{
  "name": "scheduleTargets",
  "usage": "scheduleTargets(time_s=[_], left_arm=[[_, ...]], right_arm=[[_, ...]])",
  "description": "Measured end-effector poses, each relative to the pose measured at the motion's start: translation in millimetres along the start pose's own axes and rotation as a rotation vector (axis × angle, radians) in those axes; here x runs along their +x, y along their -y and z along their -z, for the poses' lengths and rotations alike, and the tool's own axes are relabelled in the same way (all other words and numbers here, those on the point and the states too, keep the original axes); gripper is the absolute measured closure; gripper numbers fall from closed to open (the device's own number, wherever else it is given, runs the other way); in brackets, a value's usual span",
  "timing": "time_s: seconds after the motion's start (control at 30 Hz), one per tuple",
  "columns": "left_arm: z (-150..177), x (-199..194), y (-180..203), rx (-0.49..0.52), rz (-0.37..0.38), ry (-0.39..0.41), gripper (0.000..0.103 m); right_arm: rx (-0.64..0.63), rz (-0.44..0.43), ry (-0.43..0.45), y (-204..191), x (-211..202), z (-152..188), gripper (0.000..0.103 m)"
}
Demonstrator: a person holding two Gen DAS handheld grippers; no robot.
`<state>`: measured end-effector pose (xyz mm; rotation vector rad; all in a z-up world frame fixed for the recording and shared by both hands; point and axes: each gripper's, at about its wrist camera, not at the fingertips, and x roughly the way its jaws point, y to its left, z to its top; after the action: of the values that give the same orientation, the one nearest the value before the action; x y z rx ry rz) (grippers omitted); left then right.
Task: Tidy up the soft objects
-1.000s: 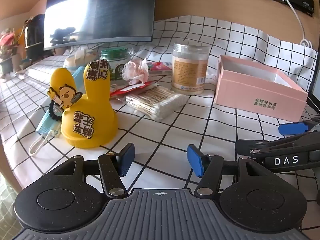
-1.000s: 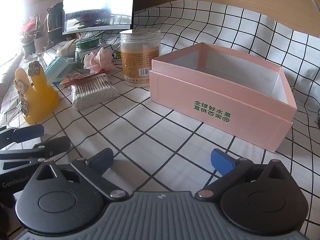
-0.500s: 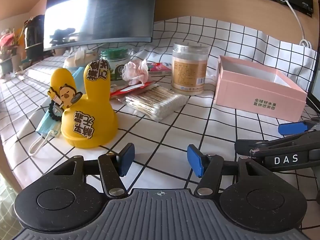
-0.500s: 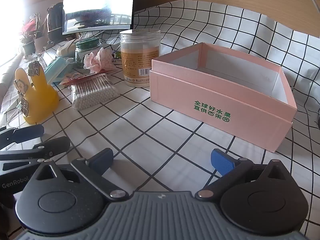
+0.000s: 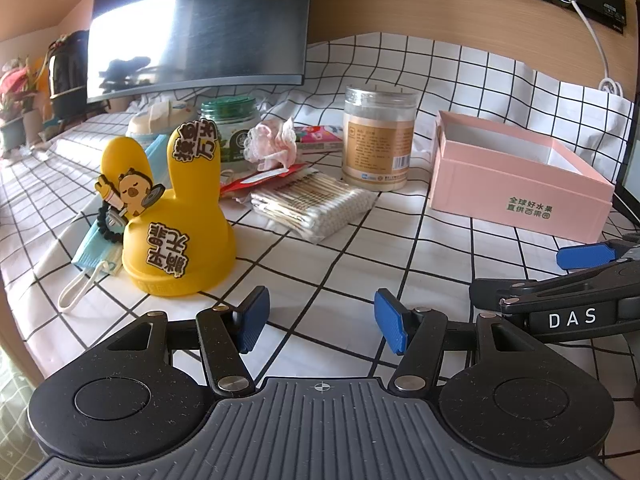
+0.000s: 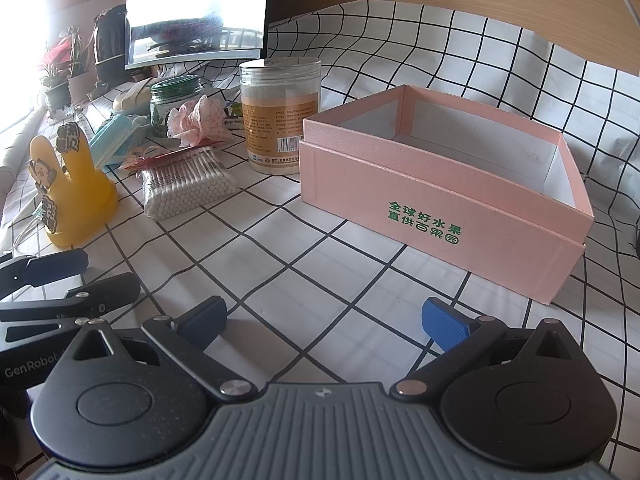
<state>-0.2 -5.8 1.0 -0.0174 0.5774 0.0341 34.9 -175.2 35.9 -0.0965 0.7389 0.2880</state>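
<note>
An open pink box [image 5: 516,184] [image 6: 440,196] stands empty on the checked cloth at the right. Left of it lie a pack of cotton swabs [image 5: 316,202] [image 6: 188,188], a pink scrunchie [image 5: 272,144] [image 6: 196,120], blue face masks [image 5: 94,240] [image 6: 114,136] and a yellow rabbit-shaped figure [image 5: 172,216] [image 6: 72,192]. My left gripper [image 5: 322,322] is open and holds nothing, low over the cloth in front of the rabbit figure. My right gripper [image 6: 324,320] is open too, empty, in front of the box. Each gripper shows at the edge of the other's view.
A clear plastic swab jar [image 5: 378,140] [image 6: 280,116] and a green-lidded jar [image 5: 234,128] [image 6: 174,102] stand behind the soft things. A monitor [image 5: 200,24] rises at the back. Plants [image 6: 60,76] line the far left. A white cable [image 5: 592,36] hangs on the wall.
</note>
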Motion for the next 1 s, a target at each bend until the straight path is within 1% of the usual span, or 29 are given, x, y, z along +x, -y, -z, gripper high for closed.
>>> scheduleTargets(time_s=[1.0], left_arm=[[1.5, -0.6, -2.3, 0.001, -0.003, 0.004, 0.04]], right_arm=[[0.0, 0.0, 0.0, 0.0, 0.2, 0.2, 0.0]])
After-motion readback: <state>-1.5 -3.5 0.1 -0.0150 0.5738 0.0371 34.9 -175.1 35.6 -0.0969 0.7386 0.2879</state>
